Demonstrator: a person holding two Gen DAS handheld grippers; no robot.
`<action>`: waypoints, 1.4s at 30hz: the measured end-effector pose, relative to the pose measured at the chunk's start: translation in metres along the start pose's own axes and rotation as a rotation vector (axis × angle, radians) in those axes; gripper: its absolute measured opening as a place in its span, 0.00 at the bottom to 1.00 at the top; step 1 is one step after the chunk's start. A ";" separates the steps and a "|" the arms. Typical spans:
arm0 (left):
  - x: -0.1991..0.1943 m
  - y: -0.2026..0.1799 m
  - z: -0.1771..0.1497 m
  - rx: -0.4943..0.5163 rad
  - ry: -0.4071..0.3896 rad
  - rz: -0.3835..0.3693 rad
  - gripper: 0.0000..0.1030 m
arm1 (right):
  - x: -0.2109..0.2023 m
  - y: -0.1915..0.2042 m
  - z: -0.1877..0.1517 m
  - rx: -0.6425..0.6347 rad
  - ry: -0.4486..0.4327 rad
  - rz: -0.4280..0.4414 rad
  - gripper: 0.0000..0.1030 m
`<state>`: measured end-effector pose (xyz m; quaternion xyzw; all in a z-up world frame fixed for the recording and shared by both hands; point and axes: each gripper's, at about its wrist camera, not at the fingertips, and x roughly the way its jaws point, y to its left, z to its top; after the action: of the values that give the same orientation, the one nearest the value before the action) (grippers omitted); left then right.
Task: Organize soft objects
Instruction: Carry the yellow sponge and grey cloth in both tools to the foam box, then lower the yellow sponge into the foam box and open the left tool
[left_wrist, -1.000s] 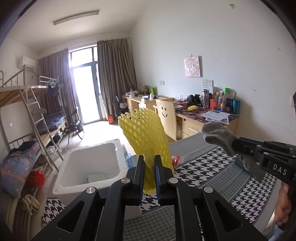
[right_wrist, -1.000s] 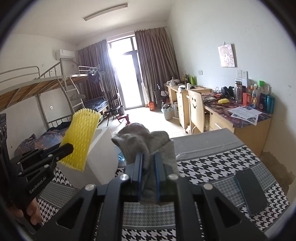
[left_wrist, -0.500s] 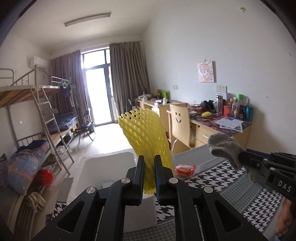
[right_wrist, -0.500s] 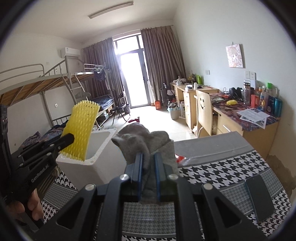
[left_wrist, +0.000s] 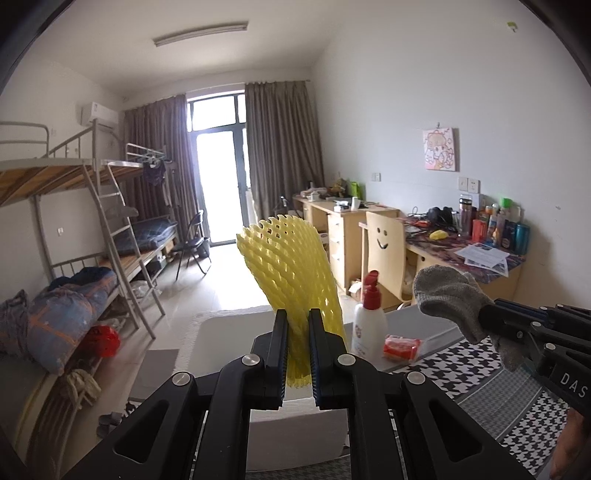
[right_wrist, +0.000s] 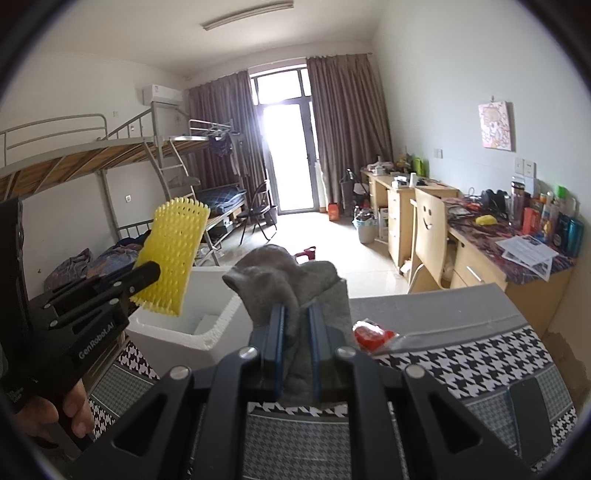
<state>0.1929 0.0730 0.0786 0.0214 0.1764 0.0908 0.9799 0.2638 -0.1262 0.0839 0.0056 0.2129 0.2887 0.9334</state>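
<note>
The left tongs (left_wrist: 297, 325) pinched a yellow foam net sleeve (left_wrist: 291, 266); the right tongs (right_wrist: 295, 325), marked "DAS", clamped a grey sock (right_wrist: 284, 273).

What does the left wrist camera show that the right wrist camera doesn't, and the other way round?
Only the left wrist view shows the white pump bottle standing beside the foam box.

Only the right wrist view shows the dark phone lying on the checked cloth, and the inside of the foam box.

Both show the left gripper shut on the yellow foam net, the right gripper shut on the grey sock, the red packet, the smiley chair and the bunk beds.
</note>
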 end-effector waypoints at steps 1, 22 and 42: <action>0.001 0.002 0.000 -0.004 0.001 0.005 0.11 | 0.003 0.001 0.002 -0.005 0.003 0.002 0.14; 0.041 0.044 -0.012 -0.076 0.101 0.091 0.11 | 0.045 0.049 0.012 -0.086 0.054 0.086 0.15; 0.050 0.073 -0.022 -0.129 0.106 0.106 0.81 | 0.065 0.063 0.014 -0.102 0.082 0.070 0.15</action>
<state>0.2190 0.1541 0.0462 -0.0372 0.2203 0.1548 0.9624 0.2845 -0.0369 0.0796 -0.0466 0.2358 0.3315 0.9123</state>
